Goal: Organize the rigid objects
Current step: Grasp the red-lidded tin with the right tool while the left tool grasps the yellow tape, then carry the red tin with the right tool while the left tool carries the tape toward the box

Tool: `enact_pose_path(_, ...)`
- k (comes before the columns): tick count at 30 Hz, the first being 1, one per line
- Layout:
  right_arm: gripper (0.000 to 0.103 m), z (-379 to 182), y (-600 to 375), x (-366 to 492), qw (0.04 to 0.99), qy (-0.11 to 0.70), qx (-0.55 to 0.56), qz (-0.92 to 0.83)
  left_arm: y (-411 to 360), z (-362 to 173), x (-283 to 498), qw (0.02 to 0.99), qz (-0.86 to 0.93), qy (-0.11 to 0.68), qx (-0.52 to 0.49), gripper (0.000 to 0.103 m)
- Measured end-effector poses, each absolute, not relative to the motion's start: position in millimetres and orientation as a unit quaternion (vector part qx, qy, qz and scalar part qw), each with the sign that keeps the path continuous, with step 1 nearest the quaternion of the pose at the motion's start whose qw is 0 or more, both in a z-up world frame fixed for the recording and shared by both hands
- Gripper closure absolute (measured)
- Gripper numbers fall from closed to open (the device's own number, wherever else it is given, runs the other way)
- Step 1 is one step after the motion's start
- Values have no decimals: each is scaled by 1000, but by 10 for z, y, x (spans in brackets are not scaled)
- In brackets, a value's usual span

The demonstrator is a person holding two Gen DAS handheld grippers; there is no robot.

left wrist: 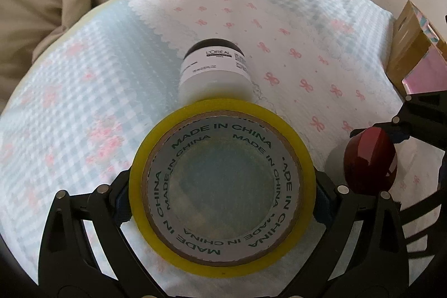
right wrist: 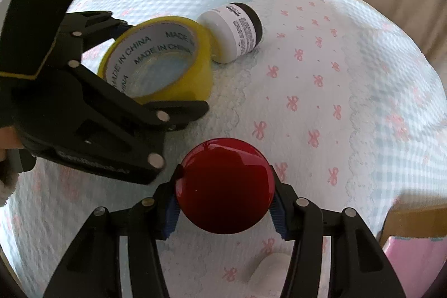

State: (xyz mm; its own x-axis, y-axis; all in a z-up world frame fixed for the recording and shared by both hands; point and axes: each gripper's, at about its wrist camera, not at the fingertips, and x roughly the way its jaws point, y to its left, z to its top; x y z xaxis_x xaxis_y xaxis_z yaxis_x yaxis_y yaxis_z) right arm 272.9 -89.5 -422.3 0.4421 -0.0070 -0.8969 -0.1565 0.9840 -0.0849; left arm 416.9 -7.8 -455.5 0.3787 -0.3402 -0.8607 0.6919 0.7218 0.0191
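Right tongs [right wrist: 225,210] clamp red ball [right wrist: 225,186]; left tongs [left wrist: 222,200] grip tape roll [left wrist: 222,186] (jar label readable rightward).

Soft, even daylight, fairly bright, with no harsh shadows. Both fisheye views bend strongly at the edges, ringed by a black vignette. A glossy red ball [right wrist: 225,185] carries a small pale glare streak. The patterned cloth [left wrist: 83,102] smears at the left rim, possibly from motion. Near parts look slightly soft.
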Motion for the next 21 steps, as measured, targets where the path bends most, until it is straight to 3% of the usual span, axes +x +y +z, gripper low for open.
enact_pose_path(7, 53, -4025, -951, 2497, 854, 517, -58, 25, 87, -4182, 3998, 822, -302, 451, 174, 7)
enact_pose_path(21, 53, -2814, -846, 1774, 876, 481, 1, -26, 447, -2800, 3090, 840, -274, 451, 126, 7)
